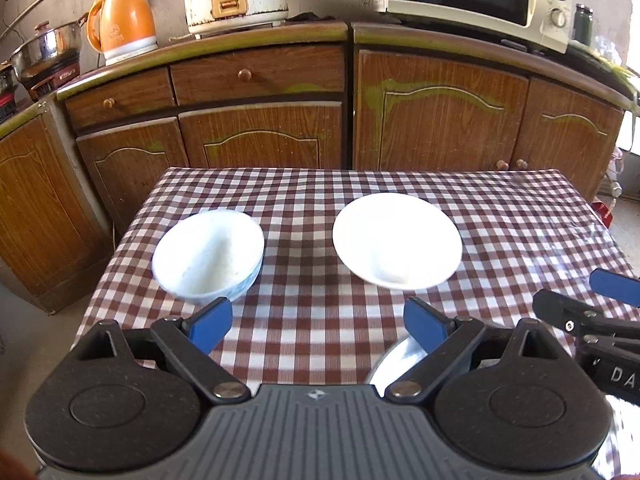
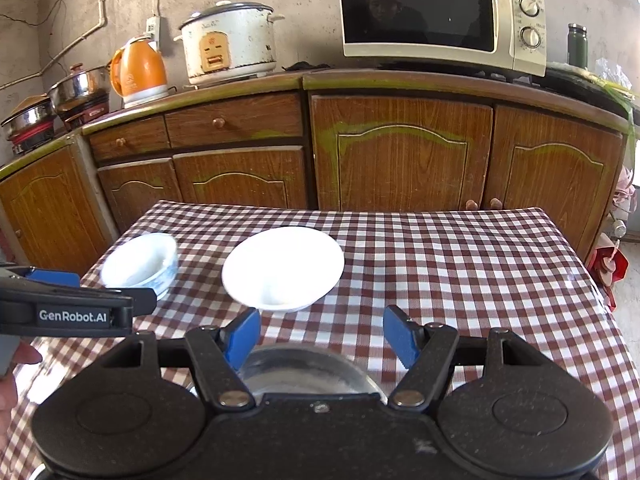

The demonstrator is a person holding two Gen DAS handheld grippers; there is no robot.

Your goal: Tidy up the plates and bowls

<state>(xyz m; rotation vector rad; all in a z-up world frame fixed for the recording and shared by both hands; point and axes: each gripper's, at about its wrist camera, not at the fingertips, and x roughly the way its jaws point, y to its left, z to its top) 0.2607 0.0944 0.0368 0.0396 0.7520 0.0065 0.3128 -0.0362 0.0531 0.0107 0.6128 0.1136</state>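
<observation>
Both grippers hover over the near edge of the bench (image 2: 480, 264), nothing held. Left gripper (image 1: 318, 322): jaws wide, empty. Right gripper (image 2: 320, 338): jaws wide, empty.

Task items:
- Blue-patterned bowl (image 1: 208, 256), bench's left side, upright, mouth up. It sits near the left edge.
- White bowl (image 1: 397, 240), mid-bench, upright, mouth up, wide flared rim on a small foot. It stands apart from the blue bowl.
- Metal dish (image 2: 308, 368), near edge, mostly hidden under the right gripper's body. Only part of the rim shows, so whether it's a plate or a bowl is unclear.

Orientation: all are round, so there's no real long axis. Symmetry axis is vertical, openings face up. Any rim approach angle works equally.

Likely risks:
- The white bowl's flared rim over a narrow foot means pinching one side could tip it or let it pivot in the jaws.
- The blue bowl is close to the bench edge, so a push from the right could slide it off.
- The checked cloth (image 1: 320, 200) looks glossy. Bowls may skate on contact instead of staying put.
- The grippers are close together, and each shows in the other's view. Both going for the middle bowl risks a collision.
- The metal dish sits right under the right gripper, so lowering blind could knock it.
</observation>
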